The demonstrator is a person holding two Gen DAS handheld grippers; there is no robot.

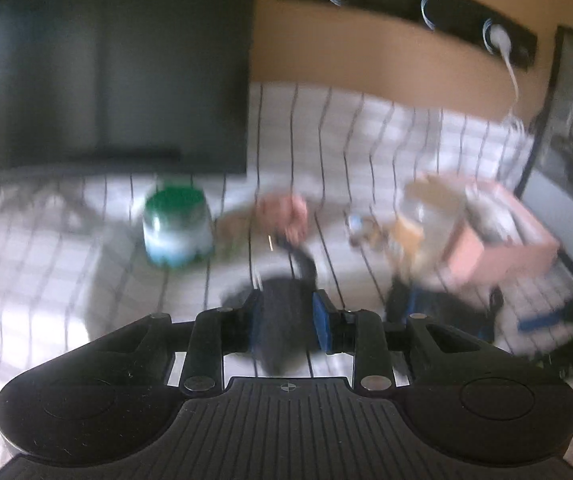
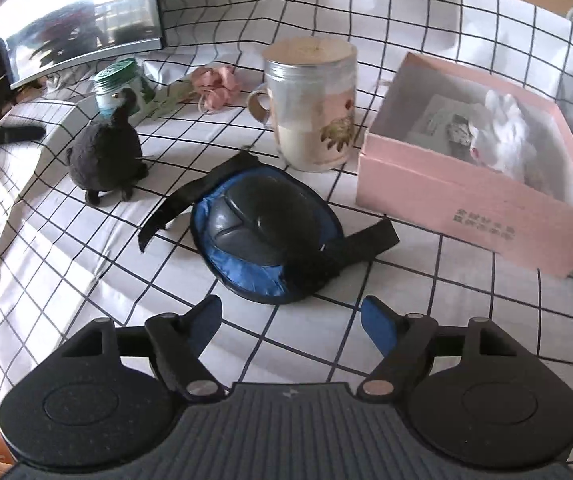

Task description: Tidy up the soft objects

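My left gripper (image 1: 286, 300) is shut on a dark fuzzy plush toy (image 1: 282, 328), which fills the gap between the blue pads; this view is blurred. In the right wrist view the same dark plush toy (image 2: 104, 156), with a long neck and small head, stands at the left on the checked cloth. My right gripper (image 2: 291, 302) hangs open with nothing between its fingers, just in front of a blue and black padded guard with straps (image 2: 262, 228). A pink box (image 2: 466, 196) at the right holds a white plush rabbit (image 2: 504, 136).
A lidded mug with a flower print (image 2: 312, 108) stands behind the guard. A pink fabric flower (image 2: 216, 82) and a green-lidded jar (image 2: 116, 80) lie further back. A monitor (image 2: 74, 12) stands at the back left. A dark blurred bar (image 2: 2, 136) enters from the left edge.
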